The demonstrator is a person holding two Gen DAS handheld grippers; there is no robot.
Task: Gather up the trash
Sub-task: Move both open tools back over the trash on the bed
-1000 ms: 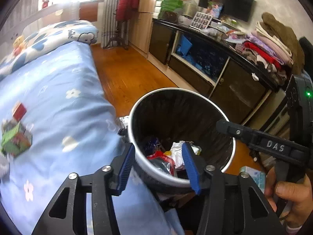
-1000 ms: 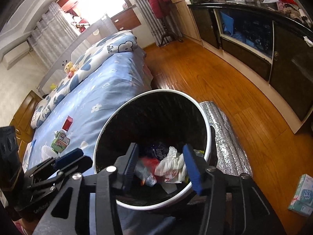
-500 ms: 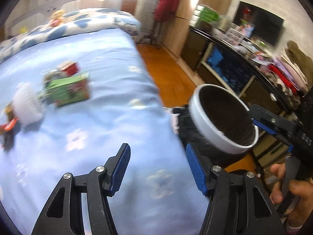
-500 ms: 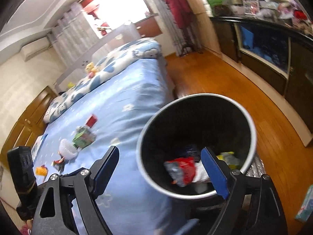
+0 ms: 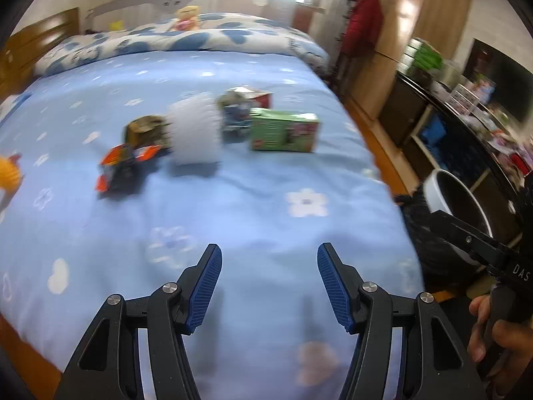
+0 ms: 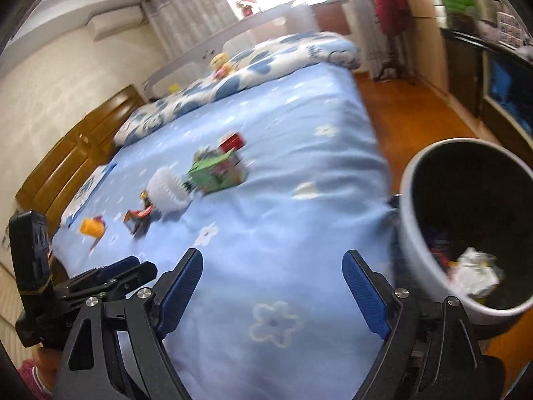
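Several pieces of trash lie mid-bed on the blue flowered sheet: a green carton (image 5: 283,133) (image 6: 213,175), a white ridged cup-like piece (image 5: 195,133) (image 6: 166,193), a red box (image 5: 256,96) (image 6: 231,140), an orange-black wrapper (image 5: 121,166) (image 6: 138,218) and a yellow item (image 6: 91,226). The black bin with a white rim (image 5: 433,183) (image 6: 409,233) stands at the bed's right edge with trash inside. My left gripper (image 5: 269,256) is open and empty over the near sheet. My right gripper (image 6: 273,260) is open wide and empty, between the trash and the bin.
A folded quilt (image 5: 186,38) with a soft toy (image 5: 186,16) lies at the head of the bed. A dark cabinet (image 5: 443,123) piled with goods lines the right wall across a strip of wooden floor (image 6: 409,100). A hand (image 5: 499,336) holds the right gripper's handle.
Both grippers have swung left, away from above the bin and out over the bed. The right jaws have widened. The bin has slid to the right edge of both views.
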